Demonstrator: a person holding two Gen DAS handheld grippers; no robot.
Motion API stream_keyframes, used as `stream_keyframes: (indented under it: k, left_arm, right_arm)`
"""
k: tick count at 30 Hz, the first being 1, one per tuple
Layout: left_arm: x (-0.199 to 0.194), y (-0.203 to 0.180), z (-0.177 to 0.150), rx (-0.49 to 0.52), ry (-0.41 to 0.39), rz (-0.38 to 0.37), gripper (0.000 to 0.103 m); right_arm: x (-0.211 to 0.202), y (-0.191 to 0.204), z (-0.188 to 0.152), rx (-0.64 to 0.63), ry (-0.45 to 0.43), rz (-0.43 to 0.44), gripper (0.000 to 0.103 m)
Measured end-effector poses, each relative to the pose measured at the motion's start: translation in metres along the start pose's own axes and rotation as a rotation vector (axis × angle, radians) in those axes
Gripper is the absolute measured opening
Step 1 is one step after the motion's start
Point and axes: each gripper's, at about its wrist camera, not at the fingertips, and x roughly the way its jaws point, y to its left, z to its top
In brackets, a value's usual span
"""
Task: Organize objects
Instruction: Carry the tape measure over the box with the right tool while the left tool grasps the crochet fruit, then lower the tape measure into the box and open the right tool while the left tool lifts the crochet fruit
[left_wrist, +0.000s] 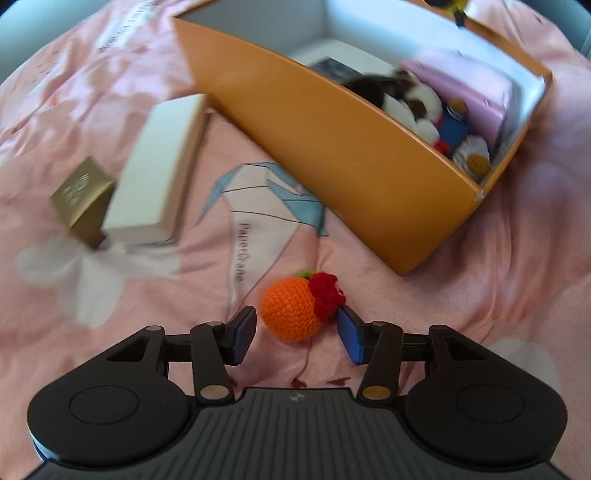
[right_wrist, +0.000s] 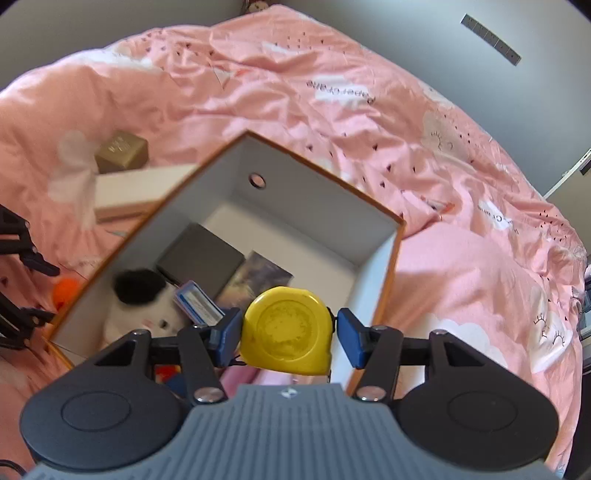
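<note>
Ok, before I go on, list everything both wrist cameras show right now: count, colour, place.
storage box: 1, orange outside, white inside, on the bed
plush toy: 1, black and white, inside the box
pink pack: 1, pink, inside the box, far end
crochet orange: 1, orange with red flower, on the bedspread between the left jaws
tape measure: 1, yellow, in the right gripper over the box
white carton: 1, white, left of the box
gold carton: 1, gold, beside the white carton
bedspread: 1, pink, under everything
left gripper: open
right gripper: shut on tape measure

Left tongs (left_wrist: 296, 334) agape; right tongs (right_wrist: 287, 334) clamped
</note>
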Motion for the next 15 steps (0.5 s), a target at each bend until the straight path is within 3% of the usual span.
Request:
stream_keyframes:
  k: [5, 9, 15]
  left_arm:
    - [0.017, -0.001, 0.008, 0.016, 0.059, -0.027, 0.064]
    - [0.025, 0.000, 0.009, -0.007, 0.087, -0.044, 0.058]
    - [0.028, 0.016, 0.006, -0.127, 0.097, -0.098, 0.055]
  right_arm:
    - [0.025, -0.015, 0.004, -0.090, 0.021, 0.063, 0.058]
    - [0.052, -0.019, 0.015, -0.149, 0.076, 0.109, 0.058]
    - [0.094, -0.019, 0.026, -0.243, 0.167, 0.161, 0.058]
